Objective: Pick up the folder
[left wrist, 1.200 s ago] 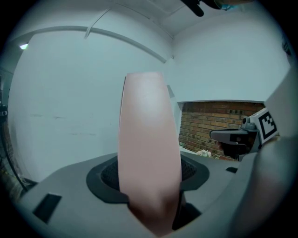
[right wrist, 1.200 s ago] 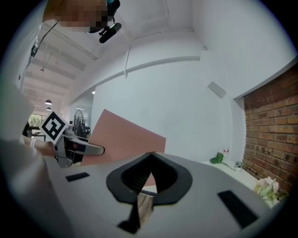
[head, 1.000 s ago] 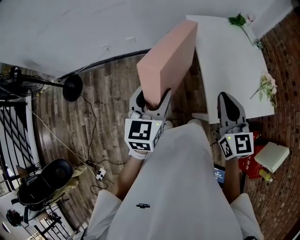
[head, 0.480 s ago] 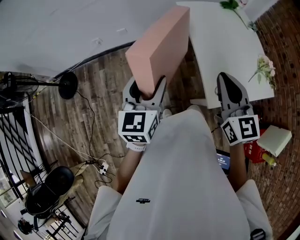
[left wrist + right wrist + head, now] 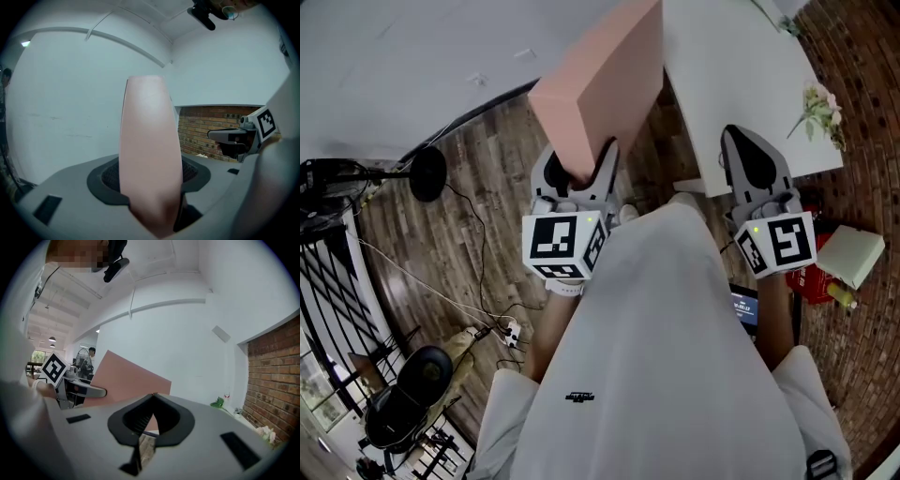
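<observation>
The folder (image 5: 598, 84) is a thick pink box file, held in the air over the wooden floor left of the white table (image 5: 731, 75). My left gripper (image 5: 581, 173) is shut on its near lower corner, and the file rises away from me. In the left gripper view the folder's (image 5: 150, 150) spine fills the gap between the jaws. My right gripper (image 5: 748, 150) hovers at the table's near edge, shut with nothing in it. The right gripper view shows its tips (image 5: 152, 395) meeting, with the folder (image 5: 129, 380) and the left gripper (image 5: 82, 391) off to the left.
Flower sprigs (image 5: 820, 108) lie on the table's right side. A white box (image 5: 853, 255) and a red object (image 5: 811, 283) sit on the brick floor at the right. A round-based stand (image 5: 427, 173), cables (image 5: 502, 333) and a black chair (image 5: 403, 398) occupy the wooden floor at the left.
Both grips are as before. The whole head view has slid, so the folder and grippers sit a little higher and further left in the picture.
</observation>
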